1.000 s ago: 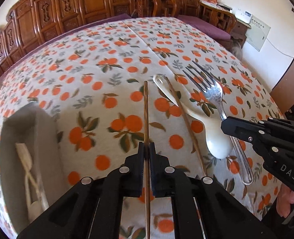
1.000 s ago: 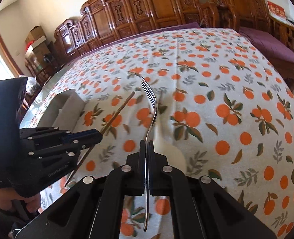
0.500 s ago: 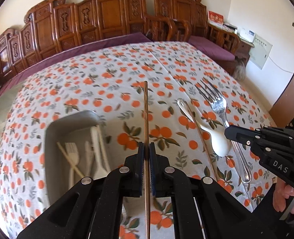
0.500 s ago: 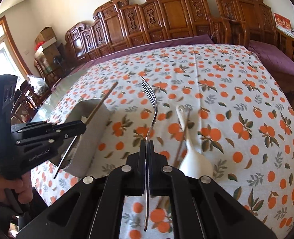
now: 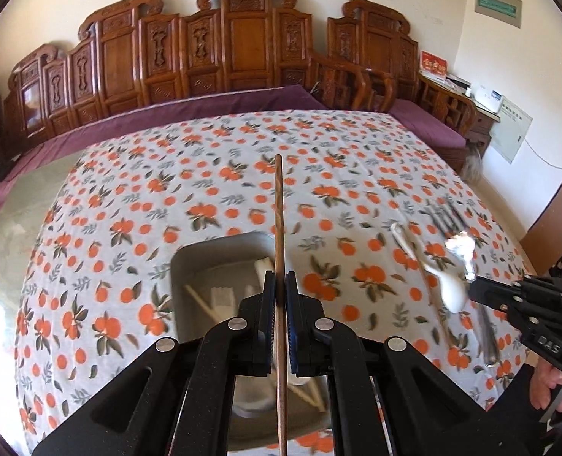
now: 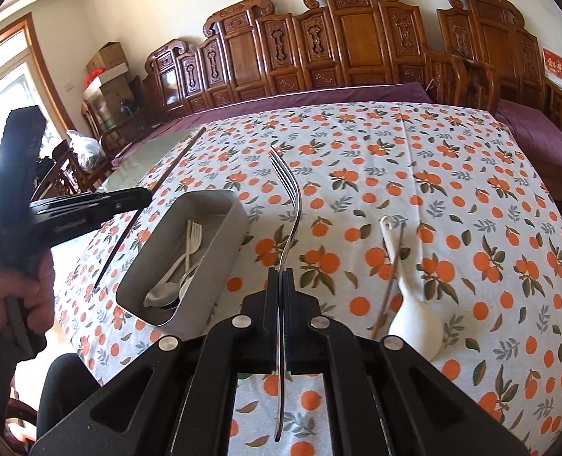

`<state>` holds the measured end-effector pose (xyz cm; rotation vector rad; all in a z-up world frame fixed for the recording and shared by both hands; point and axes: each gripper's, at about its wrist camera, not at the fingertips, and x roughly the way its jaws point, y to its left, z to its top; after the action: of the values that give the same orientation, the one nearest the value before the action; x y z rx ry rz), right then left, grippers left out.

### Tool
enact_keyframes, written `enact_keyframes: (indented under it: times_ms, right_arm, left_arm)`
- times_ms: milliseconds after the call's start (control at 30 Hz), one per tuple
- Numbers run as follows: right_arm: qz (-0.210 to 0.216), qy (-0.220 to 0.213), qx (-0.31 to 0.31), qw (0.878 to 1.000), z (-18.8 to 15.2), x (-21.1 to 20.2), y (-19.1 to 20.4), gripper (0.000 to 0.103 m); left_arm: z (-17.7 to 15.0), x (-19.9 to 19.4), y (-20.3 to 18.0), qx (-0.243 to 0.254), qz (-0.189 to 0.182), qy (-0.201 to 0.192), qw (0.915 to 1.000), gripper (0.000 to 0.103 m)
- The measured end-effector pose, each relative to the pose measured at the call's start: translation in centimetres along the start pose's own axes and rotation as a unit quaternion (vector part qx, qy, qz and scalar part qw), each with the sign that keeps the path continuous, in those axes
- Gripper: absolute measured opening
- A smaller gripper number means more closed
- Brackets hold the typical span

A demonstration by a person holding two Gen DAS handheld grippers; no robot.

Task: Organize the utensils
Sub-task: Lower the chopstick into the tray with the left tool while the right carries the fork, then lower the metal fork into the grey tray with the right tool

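My left gripper is shut on a brown chopstick and holds it in the air over the grey metal tray. The tray holds several forks, spoons and a pale chopstick. My right gripper is shut on a metal fork, lifted above the cloth to the right of the tray. A white spoon and a second brown chopstick lie on the cloth to the right. The left gripper with its chopstick shows at left in the right wrist view.
The table has a white cloth with an orange-fruit print. Carved wooden chairs line its far side. A purple bench cushion sits at the right. The right gripper shows at the right edge of the left wrist view.
Both grippers have lifted their utensils off the cloth and risen. The left one has moved left until its chopstick is over the tray.
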<state>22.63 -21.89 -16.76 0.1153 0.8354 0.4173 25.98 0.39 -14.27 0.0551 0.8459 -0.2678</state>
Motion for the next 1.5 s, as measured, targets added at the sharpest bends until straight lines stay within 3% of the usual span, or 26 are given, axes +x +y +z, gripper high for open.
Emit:
enact_keyframes:
  times_ms: [233,633,800,1267,1500]
  right_arm:
    - [0.002,0.009,-0.017,1.0,-0.2,1.1,1.4,0.004]
    - [0.014,0.02,-0.025,0.999,-0.5,1.9,2.9,0.004]
    - [0.015,0.023,-0.036,0.999,-0.7,1.5,4.0,0.004]
    - [0.017,0.013,-0.042,0.999,0.2,-0.1,6.6,0.004]
    - [0.024,0.016,-0.051,0.998,1.1,0.9,8.7,0.004]
  left_arm:
    - [-1.6,2.8,2.5,-0.002,0.008,0.037,0.9993,0.004]
    - [-3.6,7.0,3.2,-0.011,0.025,0.094,0.9953,0.004]
    - [-3.6,5.6,3.2,-0.012,0.025,0.083,0.9961,0.01]
    - [-3.6,-1.7,3.3,-0.016,0.024,0.026,0.9992,0.012]
    - [-4.2,-4.1,4.5,-0.024,0.025,0.008,0.9994,0.018]
